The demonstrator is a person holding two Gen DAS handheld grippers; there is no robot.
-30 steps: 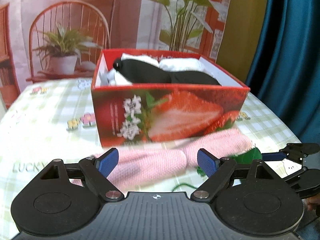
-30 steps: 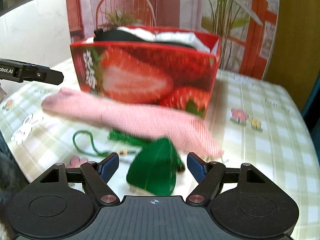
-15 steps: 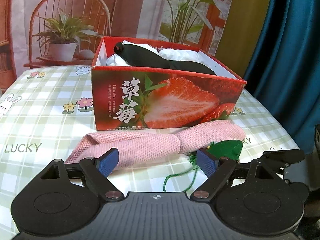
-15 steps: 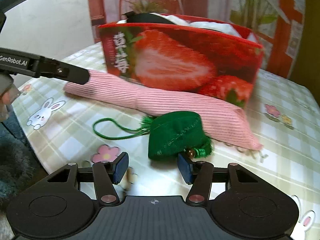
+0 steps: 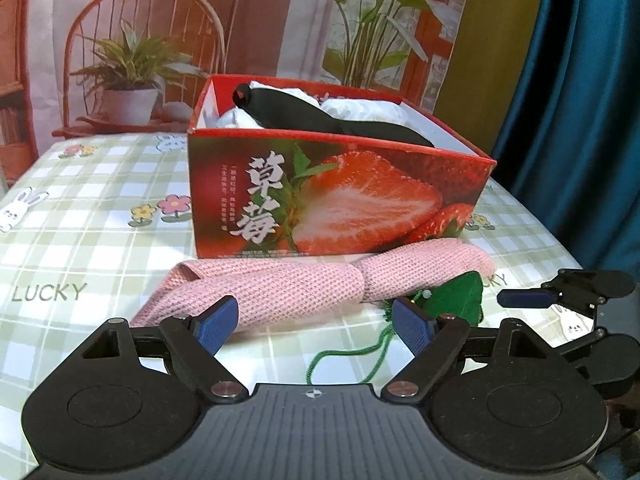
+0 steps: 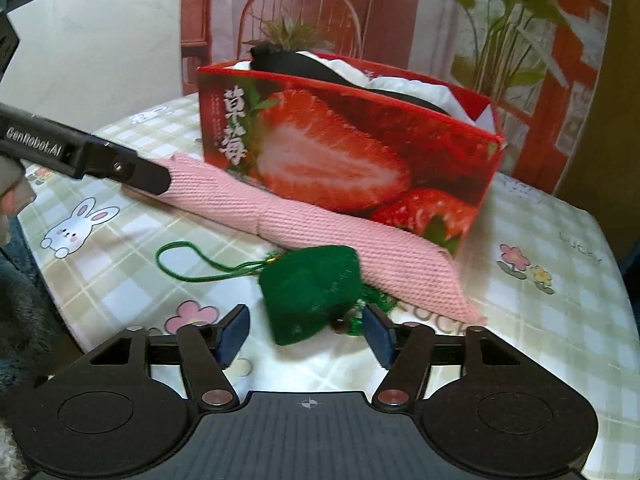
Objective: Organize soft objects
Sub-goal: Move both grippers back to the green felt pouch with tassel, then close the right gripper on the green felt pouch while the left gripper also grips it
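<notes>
A pink knitted cloth [image 5: 280,288] lies stretched along the front of the red strawberry box [image 5: 340,200]. The box holds black and white soft things [image 5: 320,116]. My left gripper [image 5: 314,322] stands open just short of the cloth's near edge, with nothing gripped. A green pouch [image 6: 316,292] with a looped cord lies on the tablecloth against the pink cloth [image 6: 320,228]. My right gripper [image 6: 306,336] has its jaws opening, and the pouch's near end lies between the pads, which do not press on it. In the left wrist view the pouch [image 5: 460,296] lies at the cloth's right end.
The table wears a green checked cloth [image 5: 80,240] with flowers and rabbits. Its near edge runs close under both grippers. A blue curtain [image 5: 580,100] hangs on the right. One finger [image 6: 120,168] of the left gripper reaches in over the pink cloth's left end.
The right jaws narrowed and have widened again around the green pouch's near end. The pouch and pink cloth, blurred a second ago, now lie still on the table.
</notes>
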